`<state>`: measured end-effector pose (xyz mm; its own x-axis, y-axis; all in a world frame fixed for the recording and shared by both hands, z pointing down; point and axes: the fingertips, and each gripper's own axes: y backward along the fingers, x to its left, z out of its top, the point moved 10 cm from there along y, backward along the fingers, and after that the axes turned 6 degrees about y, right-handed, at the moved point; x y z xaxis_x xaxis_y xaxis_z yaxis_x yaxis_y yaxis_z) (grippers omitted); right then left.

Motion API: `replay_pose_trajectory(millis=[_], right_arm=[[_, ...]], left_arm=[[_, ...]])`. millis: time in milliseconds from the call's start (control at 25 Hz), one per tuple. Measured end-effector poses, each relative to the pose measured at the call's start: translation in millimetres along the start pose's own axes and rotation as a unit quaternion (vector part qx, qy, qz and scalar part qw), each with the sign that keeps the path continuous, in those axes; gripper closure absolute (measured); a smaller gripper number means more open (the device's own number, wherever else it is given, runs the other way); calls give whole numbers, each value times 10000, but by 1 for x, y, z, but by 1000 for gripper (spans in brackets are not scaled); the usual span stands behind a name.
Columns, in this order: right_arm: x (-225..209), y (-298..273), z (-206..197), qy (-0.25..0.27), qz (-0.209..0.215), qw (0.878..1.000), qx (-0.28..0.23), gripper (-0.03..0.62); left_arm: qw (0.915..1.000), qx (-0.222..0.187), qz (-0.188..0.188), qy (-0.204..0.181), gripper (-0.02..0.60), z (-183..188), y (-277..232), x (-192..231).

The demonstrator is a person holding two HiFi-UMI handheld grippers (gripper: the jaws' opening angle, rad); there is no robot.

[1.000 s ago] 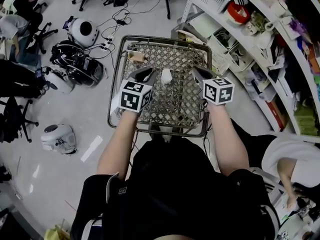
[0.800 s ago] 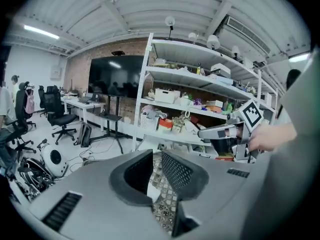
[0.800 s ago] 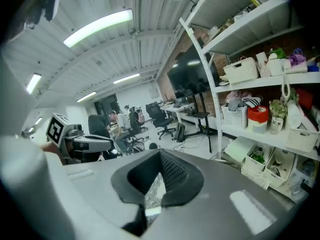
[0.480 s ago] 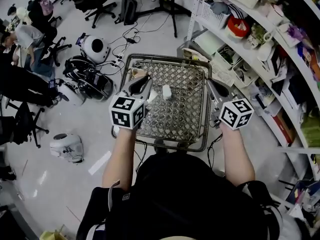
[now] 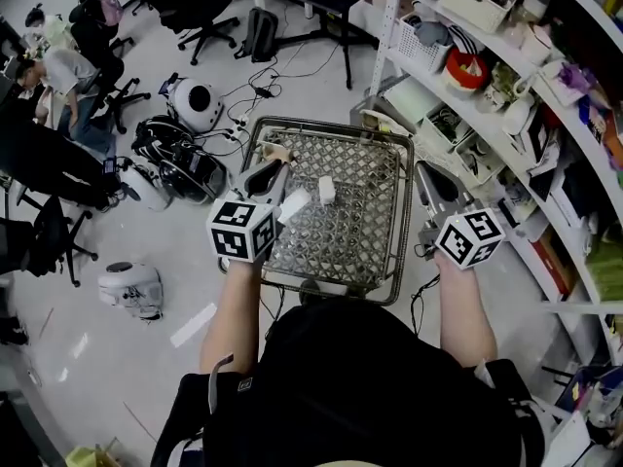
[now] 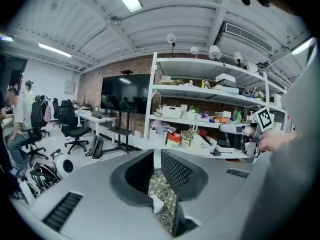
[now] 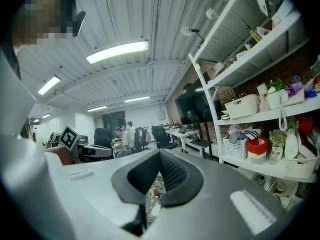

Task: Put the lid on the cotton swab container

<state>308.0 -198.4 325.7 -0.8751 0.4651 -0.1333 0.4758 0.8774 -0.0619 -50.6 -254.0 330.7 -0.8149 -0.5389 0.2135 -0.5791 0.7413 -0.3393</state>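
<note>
Both tongs flanked the container over the mesh bench point(image 5: 350, 232) a second ago; now they've spread apart. Right tongs point(image 5: 426, 173) have swung out past the right rim and hang over the gap between the bench and the shelving point(image 5: 391, 27). Their tips look closed together with nothing in them. Left tongs point(image 5: 273, 168) have drifted to the left side of the mesh, jaws slightly apart. The cotton swab container point(image 5: 326, 189) stands mid-mesh, untouched by either. A small white piece point(image 5: 294, 205), probably the lid, sits just beside the left tongs and shows low in their gap in the left gripper view. Can't tell if it's pinched or lying on the mesh. My read: lid not on yet, left side is the one near it, right side has cleared out. For room, open mesh all round the container, so a top approach looks free. The raised rim blocks low sideways entry, and the right side is tight against the shelving.
</note>
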Motion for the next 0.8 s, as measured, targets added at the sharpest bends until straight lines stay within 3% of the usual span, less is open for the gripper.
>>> replay_pose_trajectory(millis=[800], right_arm=[[7,-10,6,-82,337,9994,4,586]], left_arm=[[9999,4,-135,-3,532,0,-7,-9]])
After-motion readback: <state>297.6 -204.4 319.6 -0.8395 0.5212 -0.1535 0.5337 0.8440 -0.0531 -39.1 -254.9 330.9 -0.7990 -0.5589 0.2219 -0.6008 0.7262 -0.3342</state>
